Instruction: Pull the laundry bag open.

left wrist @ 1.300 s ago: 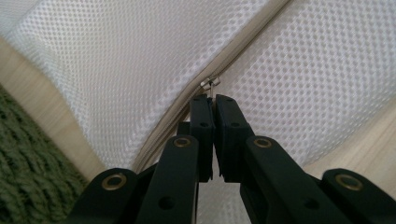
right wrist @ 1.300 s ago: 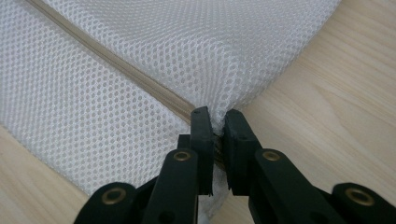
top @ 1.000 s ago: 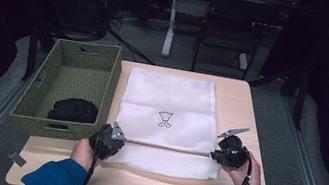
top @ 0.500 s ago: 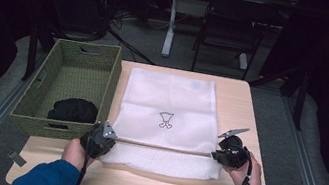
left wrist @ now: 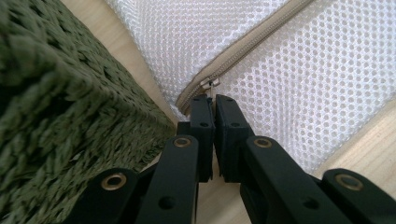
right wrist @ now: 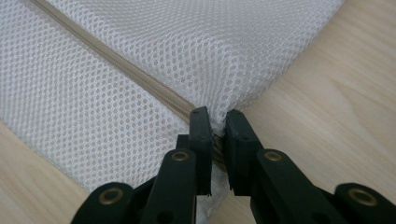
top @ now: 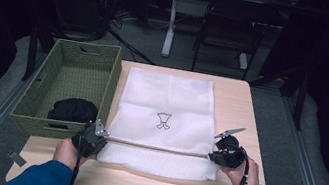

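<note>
A white mesh laundry bag (top: pixel 165 105) lies flat on the wooden table (top: pixel 241 105), with a tan zipper (top: pixel 158 148) running across near its front edge. At the zipper's left end, beside the basket, my left gripper (top: pixel 93 137) (left wrist: pixel 212 99) is shut on the small metal zipper pull (left wrist: pixel 209 84). My right gripper (top: pixel 221 156) (right wrist: pixel 218 116) is shut on the bag's right edge, where the zipper tape (right wrist: pixel 140 79) ends, with mesh bunched between the jaws.
A green woven basket (top: pixel 48 75) (left wrist: pixel 56 93) stands at the bag's left, touching the table's left side, and a black garment (top: pixel 73 109) lies in its near end. A chair and a desk leg stand beyond the table's far edge.
My left gripper has slid left along the zipper line towards the basket, taking the pull with it. The right gripper has stayed in place on the bag's edge.
</note>
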The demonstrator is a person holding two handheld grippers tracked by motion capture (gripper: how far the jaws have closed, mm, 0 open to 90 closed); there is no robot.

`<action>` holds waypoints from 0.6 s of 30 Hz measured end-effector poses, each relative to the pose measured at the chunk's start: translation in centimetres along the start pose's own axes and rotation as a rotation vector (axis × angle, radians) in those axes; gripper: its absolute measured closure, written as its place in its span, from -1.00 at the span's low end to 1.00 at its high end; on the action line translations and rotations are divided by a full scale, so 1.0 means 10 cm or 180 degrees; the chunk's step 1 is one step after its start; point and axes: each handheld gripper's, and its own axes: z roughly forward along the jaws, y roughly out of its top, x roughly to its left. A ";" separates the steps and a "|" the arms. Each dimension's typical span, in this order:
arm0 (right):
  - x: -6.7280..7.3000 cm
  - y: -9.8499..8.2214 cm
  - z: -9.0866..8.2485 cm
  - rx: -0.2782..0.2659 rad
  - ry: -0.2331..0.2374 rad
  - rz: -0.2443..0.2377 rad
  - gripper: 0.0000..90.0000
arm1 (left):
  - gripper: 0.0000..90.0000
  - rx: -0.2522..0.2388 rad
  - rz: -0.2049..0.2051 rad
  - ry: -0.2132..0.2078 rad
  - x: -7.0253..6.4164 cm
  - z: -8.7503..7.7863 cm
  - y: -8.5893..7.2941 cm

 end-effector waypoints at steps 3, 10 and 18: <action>-0.01 0.00 0.05 0.0067 0.0063 0.0011 0.81 | 0.94 0.0019 -0.0009 -0.0008 0.00 0.02 0.01; -0.01 0.00 0.14 0.0223 0.0072 -0.0034 0.76 | 0.93 0.0090 0.0014 -0.0024 0.00 0.08 0.03; -0.03 -0.01 0.13 0.0198 0.0146 0.0057 0.72 | 0.87 0.0147 -0.0012 -0.0117 -0.01 0.10 0.04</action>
